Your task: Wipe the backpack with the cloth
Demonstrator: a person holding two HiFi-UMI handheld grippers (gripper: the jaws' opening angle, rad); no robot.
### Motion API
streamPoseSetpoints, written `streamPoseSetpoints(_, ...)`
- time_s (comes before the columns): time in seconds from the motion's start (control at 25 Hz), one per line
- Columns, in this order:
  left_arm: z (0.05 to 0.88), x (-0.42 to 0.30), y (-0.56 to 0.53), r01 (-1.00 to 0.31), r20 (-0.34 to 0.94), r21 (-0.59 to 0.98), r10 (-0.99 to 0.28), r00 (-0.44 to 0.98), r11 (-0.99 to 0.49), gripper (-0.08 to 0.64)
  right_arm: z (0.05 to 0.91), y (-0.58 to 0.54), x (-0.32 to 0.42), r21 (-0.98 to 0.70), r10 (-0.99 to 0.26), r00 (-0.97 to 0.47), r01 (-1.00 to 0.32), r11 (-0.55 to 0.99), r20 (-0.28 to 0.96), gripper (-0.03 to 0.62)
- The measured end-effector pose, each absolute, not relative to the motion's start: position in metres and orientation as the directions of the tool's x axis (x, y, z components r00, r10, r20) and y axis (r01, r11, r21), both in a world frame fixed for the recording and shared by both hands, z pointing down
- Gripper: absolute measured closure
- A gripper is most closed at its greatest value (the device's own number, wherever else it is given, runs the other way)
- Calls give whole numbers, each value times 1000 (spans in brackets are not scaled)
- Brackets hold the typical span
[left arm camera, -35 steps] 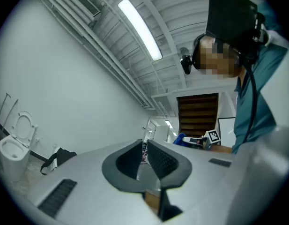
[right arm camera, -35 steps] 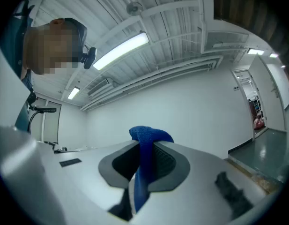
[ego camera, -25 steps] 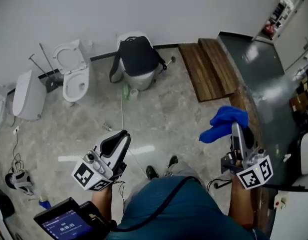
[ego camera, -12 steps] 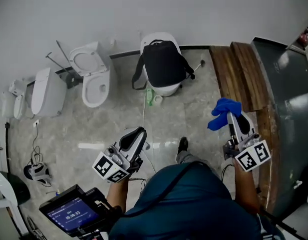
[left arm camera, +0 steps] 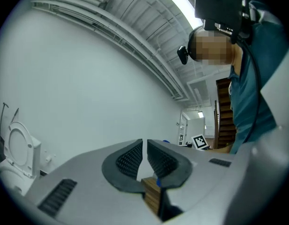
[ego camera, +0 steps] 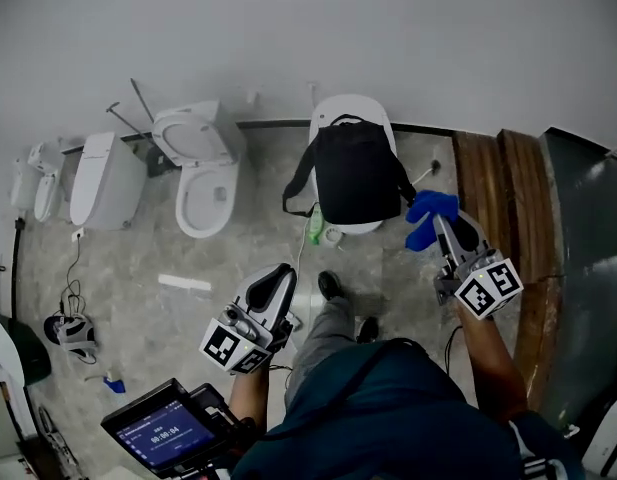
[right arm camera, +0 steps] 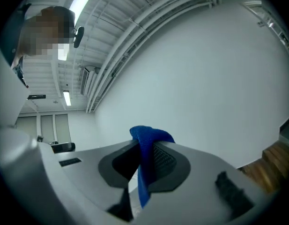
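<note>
A black backpack point(ego camera: 356, 173) is draped over a white toilet point(ego camera: 350, 106) that stands at the far edge of the floor point(ego camera: 138, 258), against the pale wall point(ego camera: 408, 38). Its straps hang down on both sides, and one loops out toward the left. The right gripper point(ego camera: 440, 226) is held out in front of the person, with its marker cube toward the body. Its fingers point(right arm camera: 165, 161) pinch a blue cloth point(ego camera: 428, 216), which bunches above the tips and hangs in a narrow strip between the ribbed pads. From the head view the cloth lies just beside the backpack's lower right side, but whether the two touch cannot be told. The left gripper point(ego camera: 278, 276) is held lower and nearer the body, well apart from the backpack. Its fingers point(left arm camera: 130, 158) are pressed almost together, with only a thin slit between the pads and nothing gripped. A green bottle point(ego camera: 315, 228) stands on the floor at the foot of the white toilet, under the backpack's left corner. A second toilet point(ego camera: 206, 193), its seat raised, stands to the left along the same wall. Wooden steps point(ego camera: 486, 183) run along the floor's right edge. A dark shoe point(ego camera: 330, 285) shows on the floor between the grippers, and a handheld screen point(ego camera: 160, 430) glows at the near left corner of the view.
</note>
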State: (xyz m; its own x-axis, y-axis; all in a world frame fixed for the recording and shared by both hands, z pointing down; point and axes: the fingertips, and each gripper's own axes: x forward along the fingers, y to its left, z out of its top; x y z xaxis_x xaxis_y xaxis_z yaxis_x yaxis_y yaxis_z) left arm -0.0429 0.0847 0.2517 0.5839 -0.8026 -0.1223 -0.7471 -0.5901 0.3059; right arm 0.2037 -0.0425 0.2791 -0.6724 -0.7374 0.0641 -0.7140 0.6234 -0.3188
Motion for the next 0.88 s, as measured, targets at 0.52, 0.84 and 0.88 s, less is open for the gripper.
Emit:
streamPoseSetpoints(0.52, 309, -98, -132, -683, -39, 291, -721, 691, -670, 555, 465, -253, 161, -483, -789, -548, -790, 378, 278, 549)
streamPoseSetpoints(0.84, 371, -106, -168, -711, 125, 389, -732, 670, -585, 555, 660, -298, 200, -540, -749, -418, -836, 97, 513, 549)
streamPoseSetpoints(0.88, 378, -106, -171, -720, 142, 402, -738, 660, -566, 555, 682, -295, 209, -543, -734, -403, -838, 56, 546, 549)
